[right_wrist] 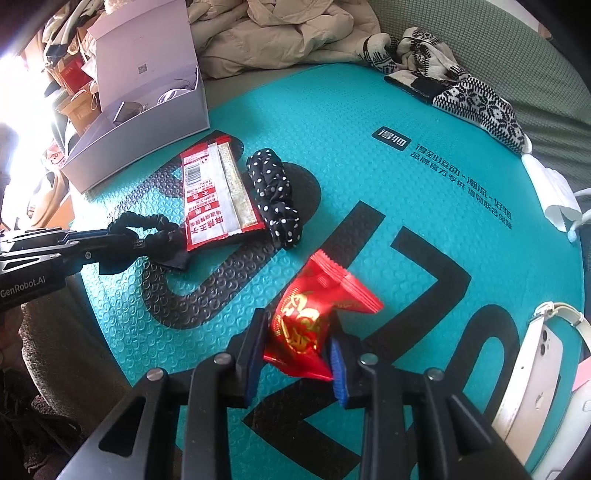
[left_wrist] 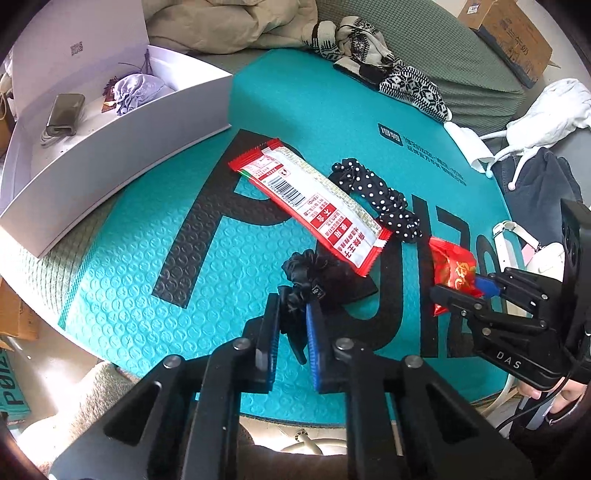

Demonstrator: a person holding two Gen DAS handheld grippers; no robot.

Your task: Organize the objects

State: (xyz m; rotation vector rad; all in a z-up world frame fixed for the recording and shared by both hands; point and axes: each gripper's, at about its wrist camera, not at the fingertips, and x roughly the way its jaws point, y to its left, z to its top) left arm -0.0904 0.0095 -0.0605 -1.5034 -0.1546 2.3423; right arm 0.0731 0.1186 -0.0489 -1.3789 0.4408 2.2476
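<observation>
The left gripper (left_wrist: pixel 293 314) was clamped on a black scrunchie (left_wrist: pixel 310 275) lying on a teal mat (left_wrist: pixel 129 288). The right gripper (right_wrist: pixel 297 338) pinched a red candy packet (right_wrist: pixel 306 325).

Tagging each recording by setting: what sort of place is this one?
Probably a lived-in room at home: a green sofa or bed with a beige coat and patterned knitwear heaped on it, and cardboard boxes nearby.
</observation>
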